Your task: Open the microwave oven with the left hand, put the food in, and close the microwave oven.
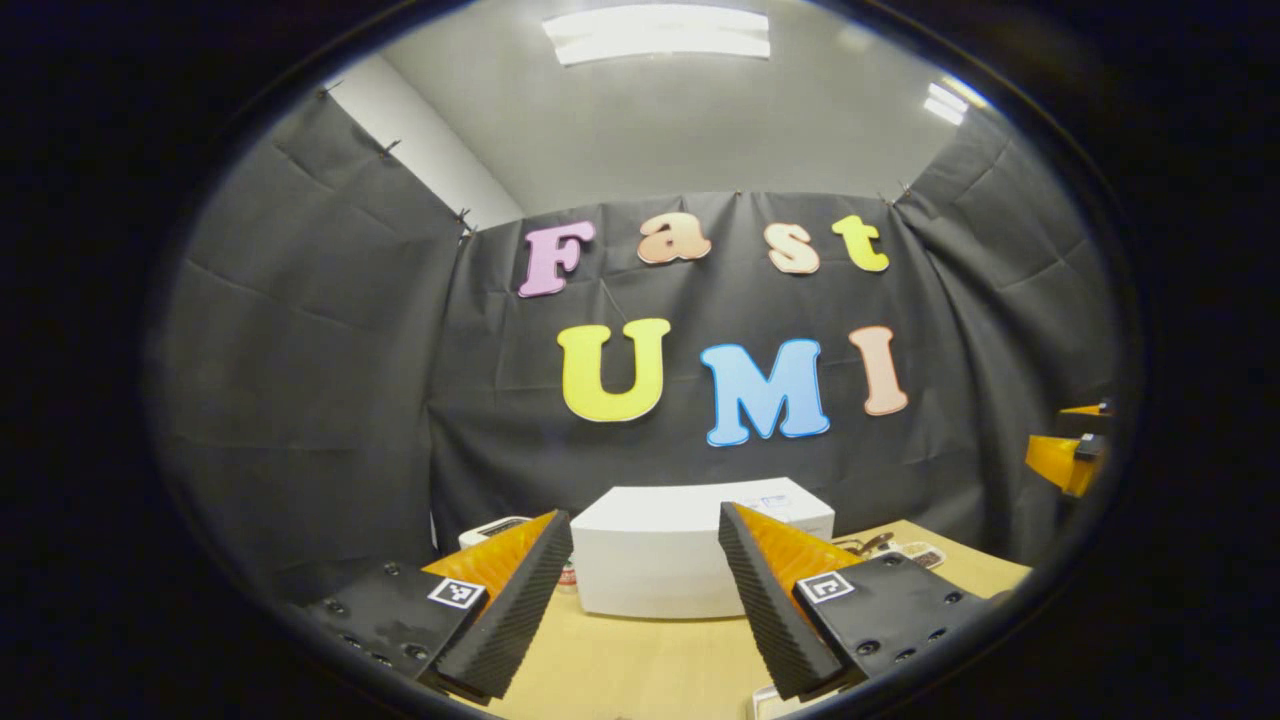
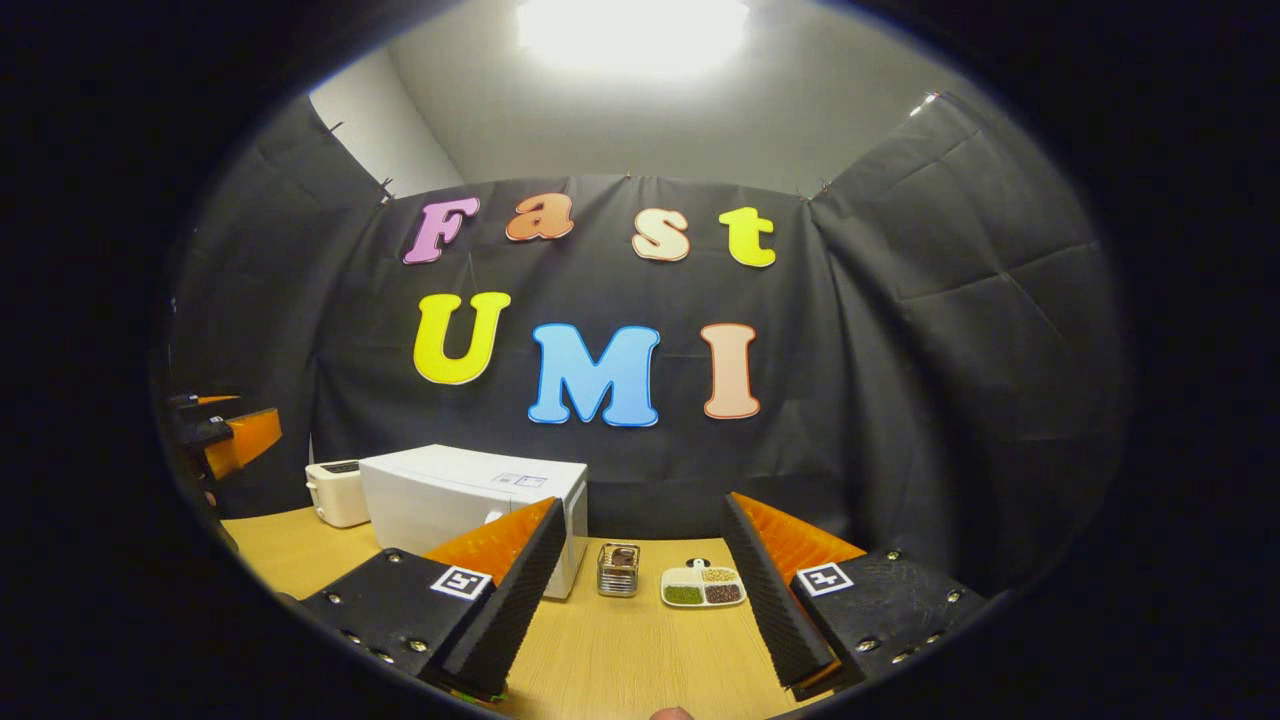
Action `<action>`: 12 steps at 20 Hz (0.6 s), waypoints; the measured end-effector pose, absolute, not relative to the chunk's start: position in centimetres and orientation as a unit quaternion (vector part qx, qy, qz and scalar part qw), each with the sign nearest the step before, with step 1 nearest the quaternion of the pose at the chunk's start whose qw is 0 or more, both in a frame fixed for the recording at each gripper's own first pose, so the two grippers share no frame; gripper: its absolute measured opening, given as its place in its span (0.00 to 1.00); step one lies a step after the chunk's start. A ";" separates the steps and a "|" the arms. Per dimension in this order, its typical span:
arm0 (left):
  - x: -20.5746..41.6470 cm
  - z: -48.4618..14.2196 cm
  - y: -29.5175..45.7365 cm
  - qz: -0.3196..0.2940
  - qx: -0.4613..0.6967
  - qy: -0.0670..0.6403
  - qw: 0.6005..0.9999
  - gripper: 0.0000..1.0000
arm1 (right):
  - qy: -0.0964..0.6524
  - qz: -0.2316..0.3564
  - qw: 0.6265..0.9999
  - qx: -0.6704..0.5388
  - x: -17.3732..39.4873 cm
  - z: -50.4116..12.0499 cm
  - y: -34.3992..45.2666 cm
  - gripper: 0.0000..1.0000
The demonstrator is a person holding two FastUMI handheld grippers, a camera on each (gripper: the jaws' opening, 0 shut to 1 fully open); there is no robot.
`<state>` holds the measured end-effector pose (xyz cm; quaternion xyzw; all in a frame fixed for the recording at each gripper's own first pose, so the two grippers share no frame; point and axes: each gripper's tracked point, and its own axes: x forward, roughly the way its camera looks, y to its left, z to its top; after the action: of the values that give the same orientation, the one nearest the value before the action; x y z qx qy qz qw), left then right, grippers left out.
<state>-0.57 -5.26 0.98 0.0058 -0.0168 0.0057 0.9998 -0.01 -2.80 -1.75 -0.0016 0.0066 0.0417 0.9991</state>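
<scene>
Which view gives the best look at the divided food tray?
The right gripper view: the divided food tray lies in full sight on the wooden table, between the open fingers, beside a small glass container. The left gripper view catches just a cropped sliver of it behind the microwave.

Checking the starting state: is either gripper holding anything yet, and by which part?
Nothing is held. The left gripper and right gripper both stand open above the table, with the microwave oven untouched.
</scene>
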 end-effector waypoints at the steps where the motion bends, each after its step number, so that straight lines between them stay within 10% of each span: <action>1: 0.0 1.2 -5.8 0.006 0.011 -0.021 1.000 0.98 | 0.004 0.043 0.999 -0.003 0.0 -1.8 -3.2 0.95; 12: 10.0 -3.2 -12.1 -0.053 -0.009 -0.009 0.999 0.97 | 0.008 -0.020 1.000 -0.007 0.8 -1.9 -6.4 0.95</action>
<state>9.98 -12.08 -3.18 -0.0086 -0.0093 -0.0525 0.9985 0.80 -6.43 -1.95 -0.0070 0.0076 -0.0199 0.9997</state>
